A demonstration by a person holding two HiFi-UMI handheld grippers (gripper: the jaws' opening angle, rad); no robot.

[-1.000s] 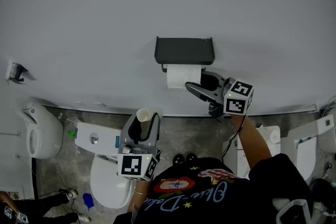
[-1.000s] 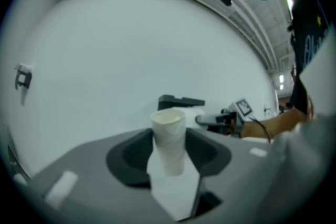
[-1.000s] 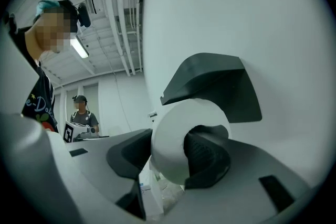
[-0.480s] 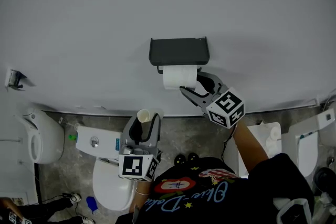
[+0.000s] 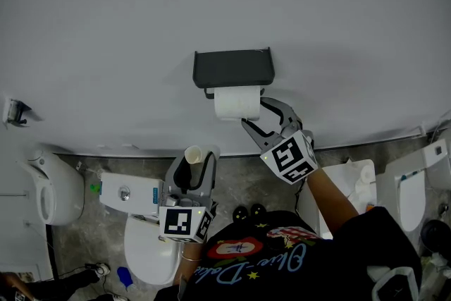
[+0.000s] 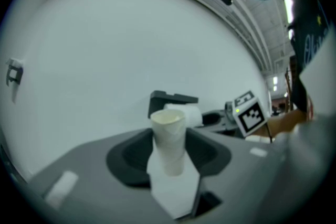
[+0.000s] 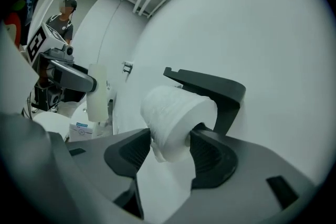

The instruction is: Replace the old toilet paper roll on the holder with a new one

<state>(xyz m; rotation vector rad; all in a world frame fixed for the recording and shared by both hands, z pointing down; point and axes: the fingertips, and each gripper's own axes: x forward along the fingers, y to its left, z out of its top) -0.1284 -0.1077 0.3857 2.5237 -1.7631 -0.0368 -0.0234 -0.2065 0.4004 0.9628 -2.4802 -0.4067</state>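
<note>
Head view: one dark holder [image 5: 232, 69] on the wall [image 5: 106, 25] carries one full paper roll [image 5: 236, 103]. Left gripper view: the left gripper [image 6: 168, 150] clamps one bare cardboard tube [image 6: 169, 136] upright. Right gripper view: the right gripper [image 7: 170, 148], its jaws just opening wide, straddles the roll without squeezing it

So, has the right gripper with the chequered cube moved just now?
Yes. Against the dark wall holder, the right gripper's cube swung down-left; its jaws have just been opening around the white toilet paper roll.
</note>
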